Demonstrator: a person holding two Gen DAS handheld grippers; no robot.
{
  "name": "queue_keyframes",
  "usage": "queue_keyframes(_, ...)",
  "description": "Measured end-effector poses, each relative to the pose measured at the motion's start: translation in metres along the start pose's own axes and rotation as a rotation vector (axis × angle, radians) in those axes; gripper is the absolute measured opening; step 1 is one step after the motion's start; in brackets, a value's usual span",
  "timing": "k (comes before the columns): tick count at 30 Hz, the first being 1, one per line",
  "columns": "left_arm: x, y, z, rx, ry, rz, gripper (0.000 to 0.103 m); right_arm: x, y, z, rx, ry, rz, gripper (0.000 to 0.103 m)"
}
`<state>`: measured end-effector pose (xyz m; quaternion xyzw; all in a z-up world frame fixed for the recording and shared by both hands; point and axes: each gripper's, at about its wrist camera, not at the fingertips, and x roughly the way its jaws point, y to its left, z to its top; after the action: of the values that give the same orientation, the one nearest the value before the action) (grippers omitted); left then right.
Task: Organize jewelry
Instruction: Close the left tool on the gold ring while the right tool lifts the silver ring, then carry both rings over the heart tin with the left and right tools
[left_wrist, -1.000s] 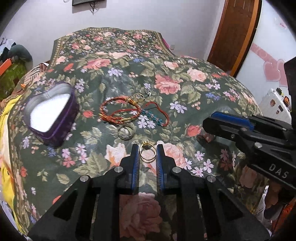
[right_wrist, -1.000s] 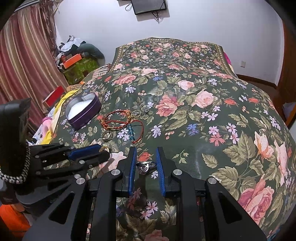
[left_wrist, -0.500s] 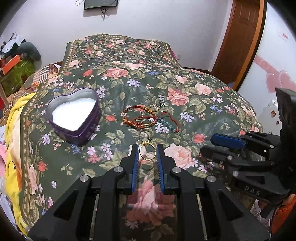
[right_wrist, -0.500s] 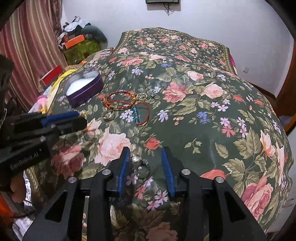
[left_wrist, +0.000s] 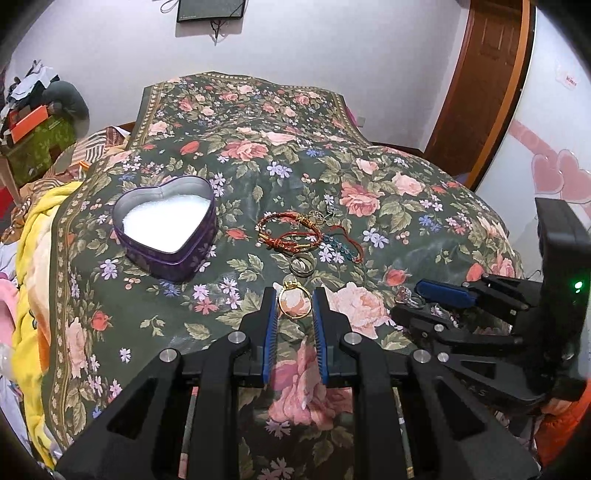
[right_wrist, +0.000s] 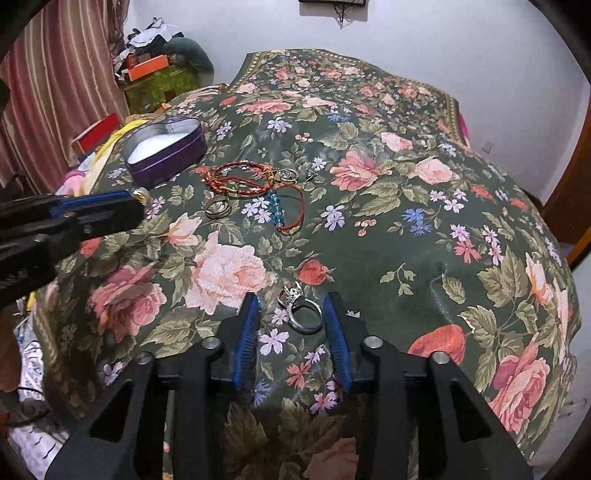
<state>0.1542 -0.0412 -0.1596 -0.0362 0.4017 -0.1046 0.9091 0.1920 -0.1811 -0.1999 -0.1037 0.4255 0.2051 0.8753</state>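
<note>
Two claws: left claw (left_wrist: 294, 295) clenches gold ring (left_wrist: 294, 303); right claw (right_wrist: 293, 306) released around silver ring (right_wrist: 301, 308), only right view shows.

- The bedspread (left_wrist: 258, 177) is patterned with pink and red roses, small lilac and blue flowers and olive leaves on dark green.
- The heart tin (left_wrist: 166, 227) is coloured purple outside, with a white lining.
- Red and orange cord with gold beads is seen in the bracelets (left_wrist: 291, 232).
- Teal beads (right_wrist: 276, 208) are strung on a red cord.
- A gold ring (left_wrist: 294, 302) is framed by blue pads (left_wrist: 271, 325) on black fingers.
- A silver ring (right_wrist: 303, 312) is shown with a clear stone.
- The curtain (right_wrist: 62, 74) is striped in pink and cream.
- The door (left_wrist: 476, 81) is brown.
</note>
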Motion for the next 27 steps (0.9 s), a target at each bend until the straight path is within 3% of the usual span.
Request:
queue_keyframes(1,-0.002,0.001,0.000,-0.003,-0.003,0.000,0.018,0.001,0.000,0.000,0.002,0.002,-0.004,0.018)
queue_keyframes(5,-0.009,0.006,0.000,-0.016,-0.018,0.001,0.018,-0.002,-0.004,0.002,0.031,-0.002,0.009,0.017)
queue_keyframes(7,-0.012,0.009,-0.001,-0.024,-0.024,-0.003,0.018,-0.004,-0.001,0.005,0.030,-0.004,0.019,0.008)
queue_keyframes(20,-0.035,0.035,0.001,-0.071,-0.078,0.010,0.018,-0.023,0.021,0.033,-0.017,-0.073,0.047,0.008)
queue_keyframes(22,-0.035,0.038,0.000,-0.077,-0.077,0.009,0.018,-0.022,0.021,0.032,-0.018,-0.055,0.050,0.015)
queue_keyframes(24,-0.034,0.040,-0.001,-0.083,-0.074,0.008,0.018,-0.018,0.021,0.028,-0.020,-0.034,0.047,0.042)
queue_keyframes(27,-0.030,0.043,-0.003,-0.092,-0.065,0.003,0.018,-0.010,0.020,0.022,-0.042,-0.015,0.010,0.048)
